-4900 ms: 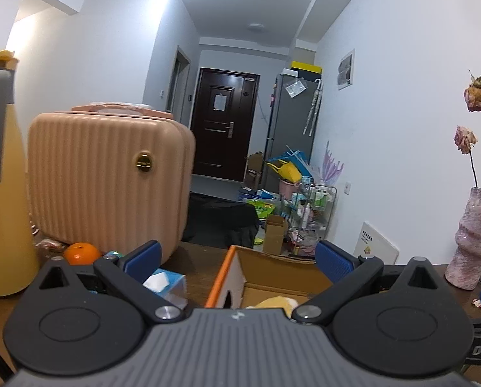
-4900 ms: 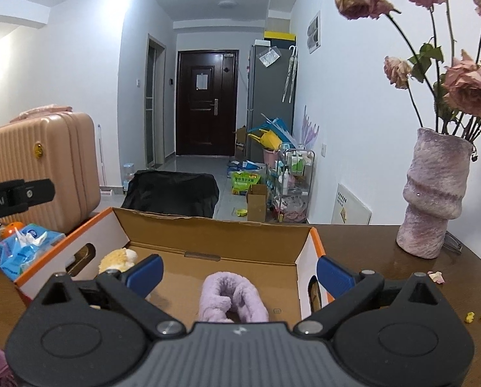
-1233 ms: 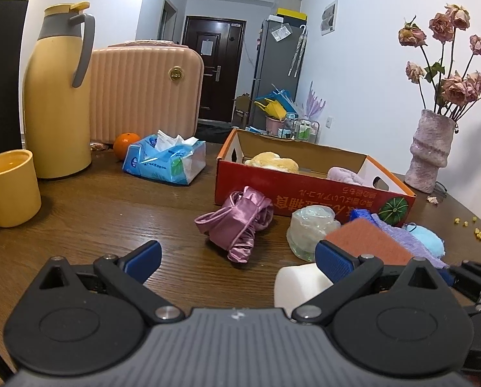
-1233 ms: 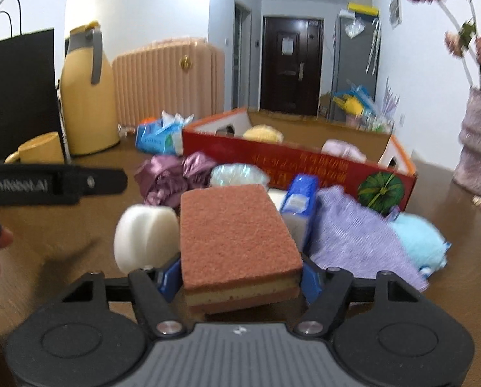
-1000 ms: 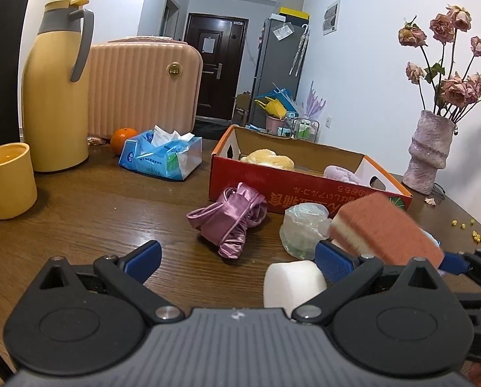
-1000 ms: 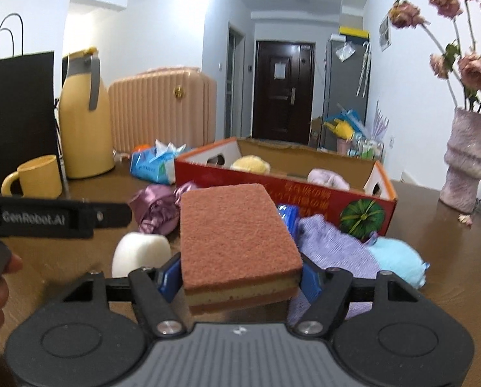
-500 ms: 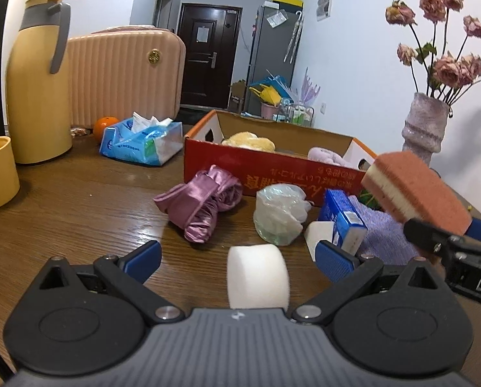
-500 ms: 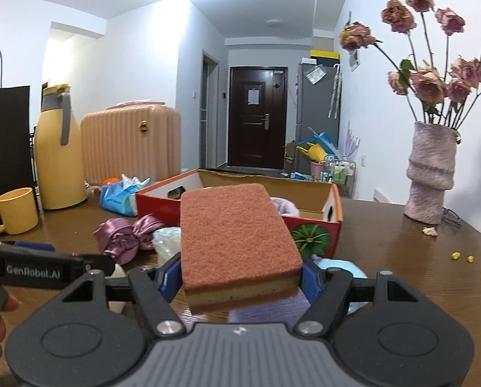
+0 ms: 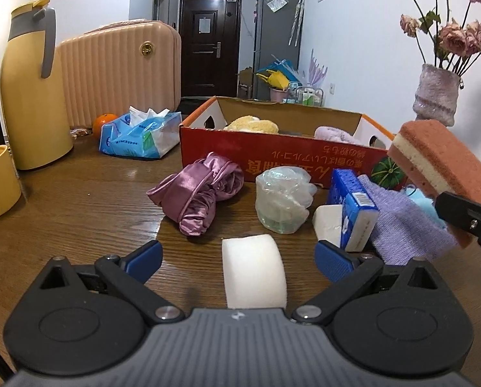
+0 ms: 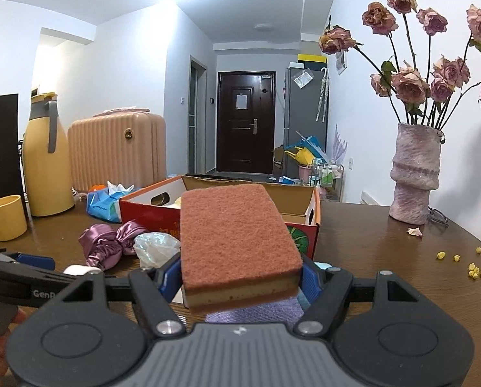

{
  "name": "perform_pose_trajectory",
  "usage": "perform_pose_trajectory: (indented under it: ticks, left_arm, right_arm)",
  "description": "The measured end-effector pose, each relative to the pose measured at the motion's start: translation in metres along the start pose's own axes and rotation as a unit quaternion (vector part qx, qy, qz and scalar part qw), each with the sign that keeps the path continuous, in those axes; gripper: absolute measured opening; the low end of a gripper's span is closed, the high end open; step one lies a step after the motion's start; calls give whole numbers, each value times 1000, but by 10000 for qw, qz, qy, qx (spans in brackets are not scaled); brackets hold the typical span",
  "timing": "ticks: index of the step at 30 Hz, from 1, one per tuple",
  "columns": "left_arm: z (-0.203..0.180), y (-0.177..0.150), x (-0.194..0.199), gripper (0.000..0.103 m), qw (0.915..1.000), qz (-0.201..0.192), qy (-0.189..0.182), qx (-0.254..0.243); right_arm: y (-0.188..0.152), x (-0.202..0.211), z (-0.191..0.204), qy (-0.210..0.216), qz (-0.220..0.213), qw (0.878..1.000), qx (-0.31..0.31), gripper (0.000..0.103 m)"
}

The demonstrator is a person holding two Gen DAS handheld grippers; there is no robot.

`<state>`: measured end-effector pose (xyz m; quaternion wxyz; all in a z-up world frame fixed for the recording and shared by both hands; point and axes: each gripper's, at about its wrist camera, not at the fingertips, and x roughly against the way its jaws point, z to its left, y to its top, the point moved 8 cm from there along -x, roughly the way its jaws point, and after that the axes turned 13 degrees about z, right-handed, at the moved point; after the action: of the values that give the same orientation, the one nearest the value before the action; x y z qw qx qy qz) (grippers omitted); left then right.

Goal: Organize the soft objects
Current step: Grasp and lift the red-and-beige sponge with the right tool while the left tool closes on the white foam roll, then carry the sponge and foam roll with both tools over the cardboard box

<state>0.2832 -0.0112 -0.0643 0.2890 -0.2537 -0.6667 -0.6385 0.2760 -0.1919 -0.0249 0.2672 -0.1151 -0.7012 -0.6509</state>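
Pinching the sponge [image 10: 237, 242] by its sides, your right tool [image 10: 237, 279] holds it in the air just short of the cardboard box [image 10: 308, 217]. Release early and it bounces off the near wall onto the clutter. Your left tool [image 9: 237, 254], spread wide, straddles the white foam roll [image 9: 253, 271] on the worktop [image 9: 79, 213]; close off-center and the roll may squirt away.

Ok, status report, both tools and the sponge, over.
Right tool shut on sponge, lifted short of the box. Left tool open, white foam roll between its fingers. Path clear.
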Motion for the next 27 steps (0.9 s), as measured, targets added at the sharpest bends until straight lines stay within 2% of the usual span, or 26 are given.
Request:
perform_pose_trajectory:
  ticks: [5,7,8,10,20,27]
  left_arm:
    - [1,-1,-4,76,9999,130,-88,10]
    - [2,-2,-4,56,9998,165,-142,38]
    - [2,-2,-5,50,9996,190,-180,40]
    - [2,-2,-7,29,9994,252,-249,44]
    - [3,0,-1,29,9995,102,-302,69]
    - [4,5,10,29,9992,-163,-353,63]
  right_arm:
    - [-1,-2,0,-40,42,10000,5,71]
    - [-2,-3,0,-57,65,10000,7,71]
    - [-2,-4,0,-63,74,10000,9,71]
    - [-3,-5,1,-72,92,9999,13,71]
    - [-4,-8,0,-121,129,9998,15,71]
    - [-4,-8,-1,-158,99,9998,-5,71]
